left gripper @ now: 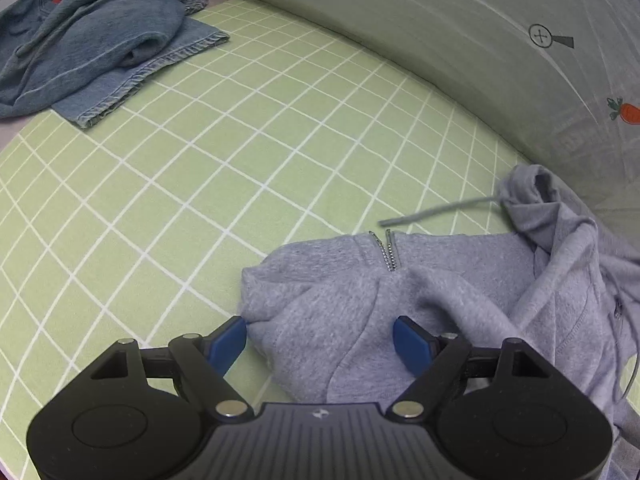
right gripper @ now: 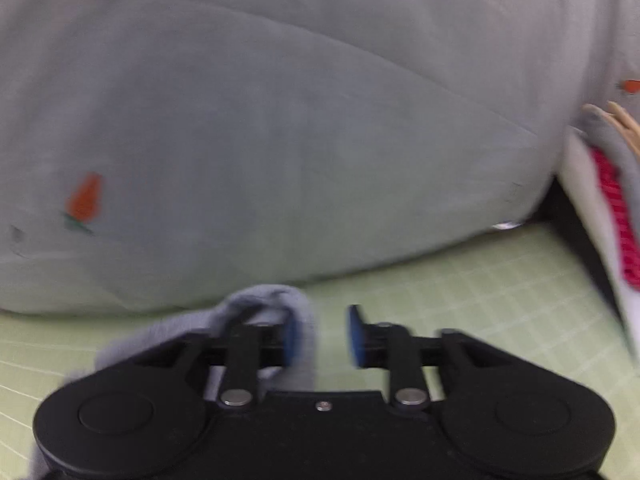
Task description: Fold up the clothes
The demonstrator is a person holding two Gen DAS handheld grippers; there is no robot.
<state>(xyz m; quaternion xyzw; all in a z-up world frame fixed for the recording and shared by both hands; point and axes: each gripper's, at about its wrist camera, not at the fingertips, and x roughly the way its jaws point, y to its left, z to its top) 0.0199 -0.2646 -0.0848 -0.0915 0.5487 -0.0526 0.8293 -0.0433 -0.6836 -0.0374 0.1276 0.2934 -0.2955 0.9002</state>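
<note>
A grey zip hoodie (left gripper: 420, 304) lies crumpled on the green checked sheet (left gripper: 248, 152), its zip and drawstring facing away. My left gripper (left gripper: 320, 340) is open, its blue pads (left gripper: 228, 344) straddling a fold of the hoodie's lower left part. In the blurred right wrist view my right gripper (right gripper: 320, 336) is open; a bunch of grey hoodie cloth (right gripper: 276, 300) lies over and around its left finger, not pinched between the pads.
A heap of blue denim clothes (left gripper: 92, 40) lies at the far left of the bed. A large pale pillow with carrot prints (left gripper: 480, 40) runs along the back, and fills the right wrist view (right gripper: 280, 140). A white and red object (right gripper: 612, 216) stands at the right edge.
</note>
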